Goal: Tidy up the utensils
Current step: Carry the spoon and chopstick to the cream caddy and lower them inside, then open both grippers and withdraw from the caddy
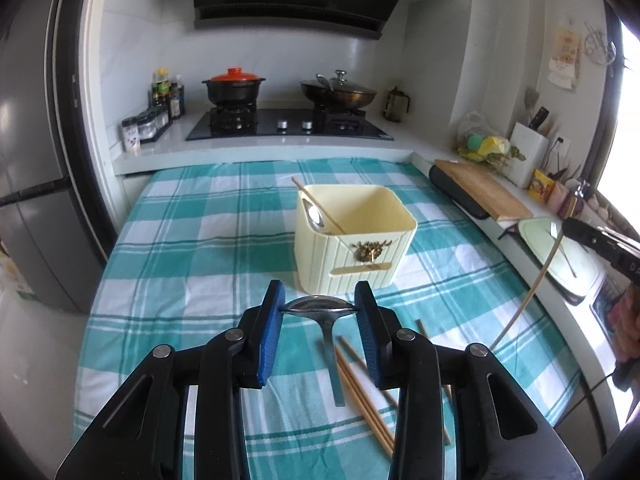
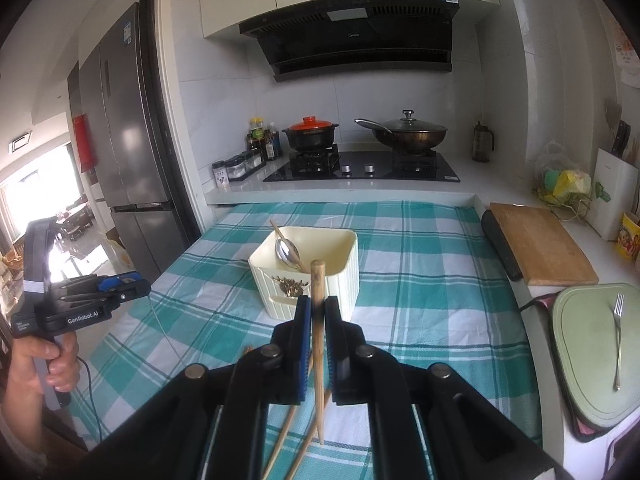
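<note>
Spoon (image 1: 320, 308) pinched by its bowl in left claw (image 1: 319, 307), handle hanging down toward the desk (image 1: 192, 216), long axis roughly vertical. Bin (image 1: 356, 236) sits just beyond and slightly right of this claw, opening up, already holding a second spoon (image 1: 314, 213) and one chopstick (image 1: 318, 205) leaning to its far-left corner. Left claw looks nearer the bin than the right, held level, fingers pointing far. Loose chopsticks (image 1: 362, 384) lie on the cloth under and right of it, long axes running near to far.

Right claw (image 2: 316, 312) pressed together on a single chopstick (image 2: 318, 320), which stands near upright, blunt end up. Bin (image 2: 304, 276) is dead ahead of it, slightly left, close. Judgement: both need a short forward carry over the rim, then release; the upright stick is already lined up for a straight drop. Fork (image 2: 618, 340) on the green board, far right, well apart.
</note>
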The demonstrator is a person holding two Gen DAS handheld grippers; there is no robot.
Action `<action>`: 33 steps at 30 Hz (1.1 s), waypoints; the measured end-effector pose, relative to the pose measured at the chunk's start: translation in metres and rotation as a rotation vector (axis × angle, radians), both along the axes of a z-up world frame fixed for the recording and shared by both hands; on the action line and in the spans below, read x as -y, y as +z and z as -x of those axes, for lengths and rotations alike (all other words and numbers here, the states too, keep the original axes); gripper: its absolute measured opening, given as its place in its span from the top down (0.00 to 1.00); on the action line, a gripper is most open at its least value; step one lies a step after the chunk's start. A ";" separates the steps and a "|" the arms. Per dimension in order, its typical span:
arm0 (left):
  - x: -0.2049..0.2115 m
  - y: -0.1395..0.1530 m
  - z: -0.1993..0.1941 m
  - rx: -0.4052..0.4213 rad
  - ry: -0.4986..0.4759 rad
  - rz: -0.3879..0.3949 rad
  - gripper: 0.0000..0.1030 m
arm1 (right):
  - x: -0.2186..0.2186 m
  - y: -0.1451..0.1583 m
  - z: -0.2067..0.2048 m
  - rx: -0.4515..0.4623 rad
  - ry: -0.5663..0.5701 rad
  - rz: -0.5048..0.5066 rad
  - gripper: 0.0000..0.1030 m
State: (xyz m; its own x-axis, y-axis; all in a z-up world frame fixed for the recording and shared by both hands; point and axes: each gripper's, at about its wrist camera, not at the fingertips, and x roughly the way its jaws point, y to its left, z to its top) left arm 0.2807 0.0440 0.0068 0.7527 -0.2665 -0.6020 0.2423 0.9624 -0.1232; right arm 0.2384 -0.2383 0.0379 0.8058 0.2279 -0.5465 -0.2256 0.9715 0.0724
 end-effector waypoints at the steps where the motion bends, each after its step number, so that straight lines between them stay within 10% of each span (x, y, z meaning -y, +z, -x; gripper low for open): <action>1: -0.002 0.005 -0.005 0.004 0.002 0.007 0.65 | -0.001 0.002 -0.004 0.001 0.001 0.004 0.93; 17: 0.014 0.096 -0.106 0.172 0.025 0.062 0.65 | -0.029 0.082 -0.110 0.185 0.011 -0.002 0.93; 24: 0.038 0.057 -0.175 0.058 0.032 0.045 0.65 | -0.043 0.057 -0.176 0.167 0.041 0.012 0.93; 33: 0.064 -0.026 -0.231 -0.182 0.023 0.005 0.65 | -0.048 -0.027 -0.259 -0.149 0.054 0.050 0.93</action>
State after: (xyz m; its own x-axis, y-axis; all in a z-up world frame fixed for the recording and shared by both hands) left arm 0.5115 -0.0201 -0.0192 0.6376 -0.2538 -0.7274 0.1933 0.9667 -0.1678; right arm 0.4976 -0.1899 0.0105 0.7027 0.2380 -0.6704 -0.2677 0.9616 0.0608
